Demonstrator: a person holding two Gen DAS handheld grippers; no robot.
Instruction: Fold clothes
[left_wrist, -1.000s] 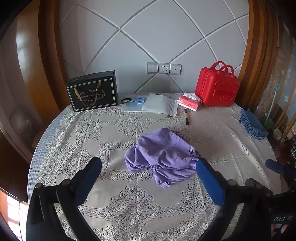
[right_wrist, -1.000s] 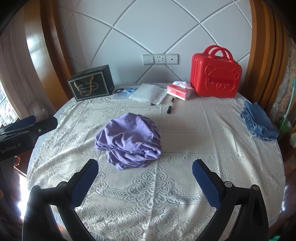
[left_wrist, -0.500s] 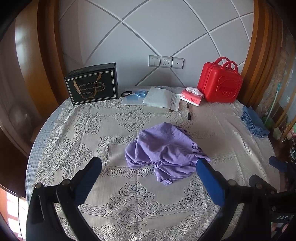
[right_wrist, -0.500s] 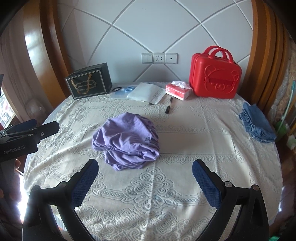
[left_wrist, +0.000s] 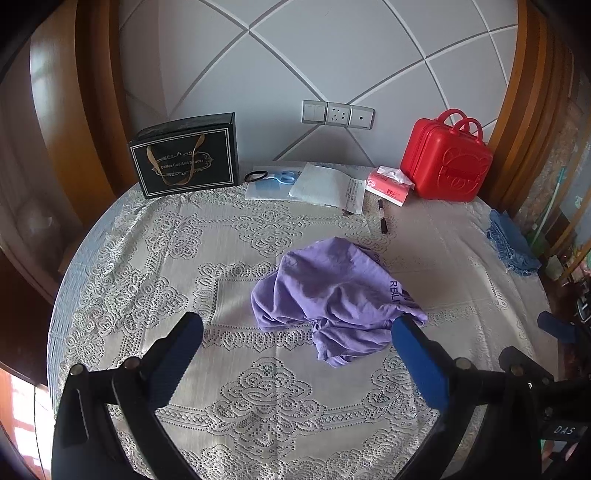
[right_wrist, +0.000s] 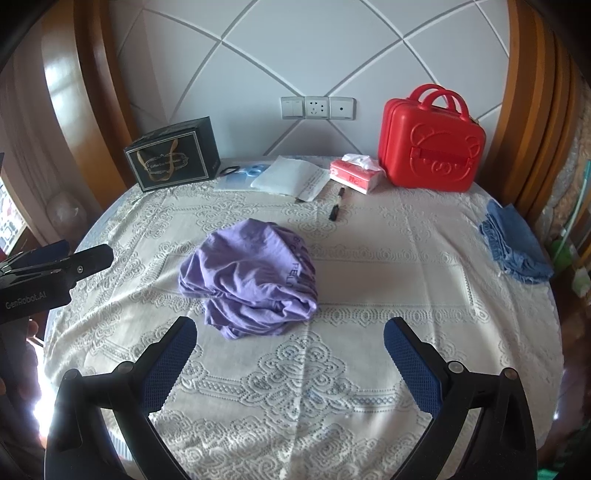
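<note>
Black tongs (right_wrist: 290, 336) carry blue textured pads (right_wrist: 412, 365).

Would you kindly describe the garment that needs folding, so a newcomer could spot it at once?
Start at the round table with the white lace cloth. Near its middle, well forward of the red case by the wall, lies the crumpled purple T-shirt. It is the only lilac item, heaped loosely with dark lettering along one edge, unlike the blue cloth at the table's right rim.
</note>
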